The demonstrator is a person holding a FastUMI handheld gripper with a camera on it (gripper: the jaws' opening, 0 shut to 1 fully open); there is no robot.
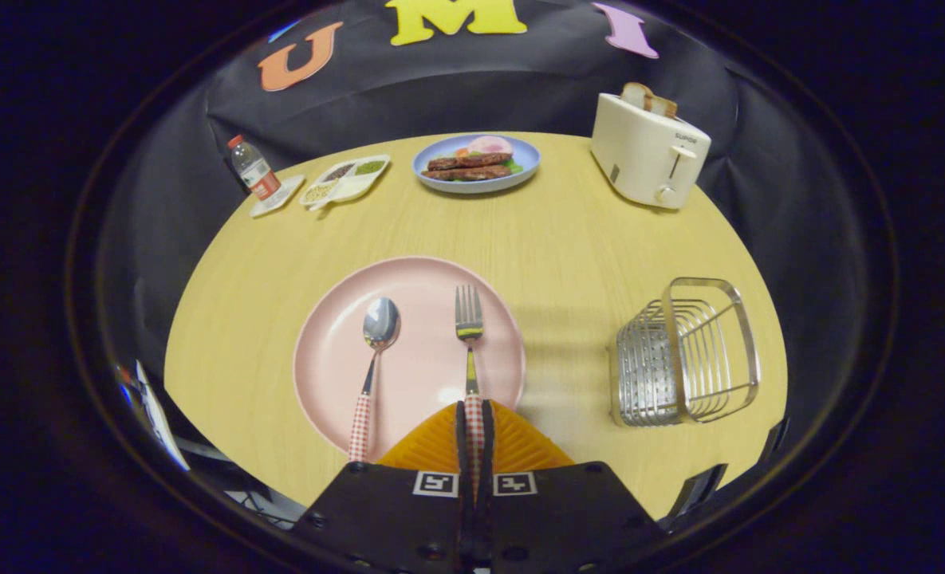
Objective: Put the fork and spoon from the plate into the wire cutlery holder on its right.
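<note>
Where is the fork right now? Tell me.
In the gripper view, the fork lies on the pink plate, right of the spoon, its handle clamped between the fingers of the gripper, tines pointing away.

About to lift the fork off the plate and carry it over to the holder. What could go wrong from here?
1. The gripper is shut on the fork at the handle's end; the long tines may swing or slip.
2. The spoon lies close beside it on the plate and may be nudged.
3. The holder is light wire; a low fork could catch its rim.
</note>
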